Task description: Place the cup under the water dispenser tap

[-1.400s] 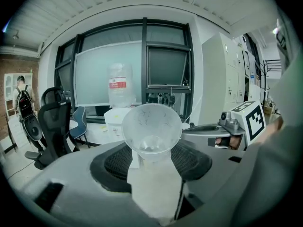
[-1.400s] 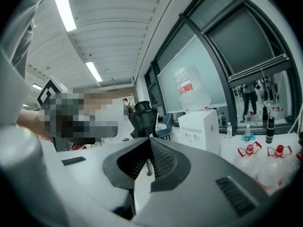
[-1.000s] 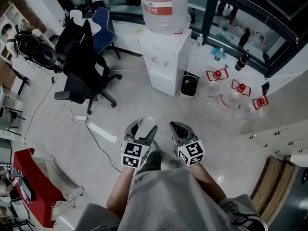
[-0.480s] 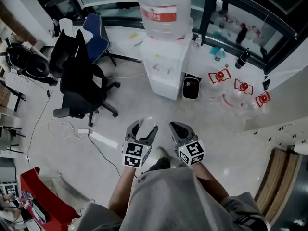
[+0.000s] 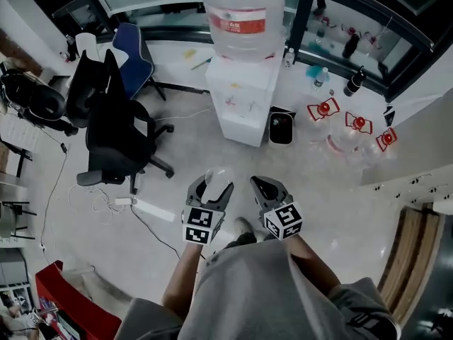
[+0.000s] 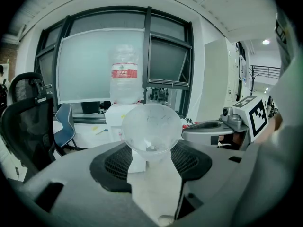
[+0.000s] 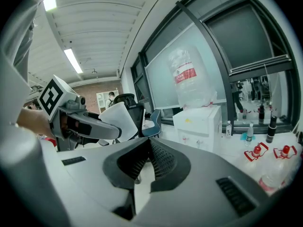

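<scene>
A translucent plastic cup (image 6: 151,126) sits upright between the jaws of my left gripper (image 6: 151,151), which is shut on it. From the head view the cup (image 5: 216,178) shows at the left gripper's (image 5: 210,188) tip, over the floor. My right gripper (image 5: 265,190) hangs beside it, shut and empty (image 7: 150,144). The white water dispenser (image 5: 244,101) with its big bottle (image 5: 243,9) stands ahead, some way off across the floor. Its small taps (image 5: 230,103) face me. The right gripper view shows the cup (image 7: 118,119) at the left and the dispenser (image 7: 199,126) ahead.
A black office chair (image 5: 113,137) and a blue chair (image 5: 131,59) stand left of the dispenser. A small black bin (image 5: 281,127) sits at its right side. A power strip with cables (image 5: 152,208) lies on the floor at left. Red-topped items (image 5: 354,122) lie at right.
Both grippers have moved forward toward the dispenser, which now stands nearer in the head view. The cup stays held in the left gripper.
</scene>
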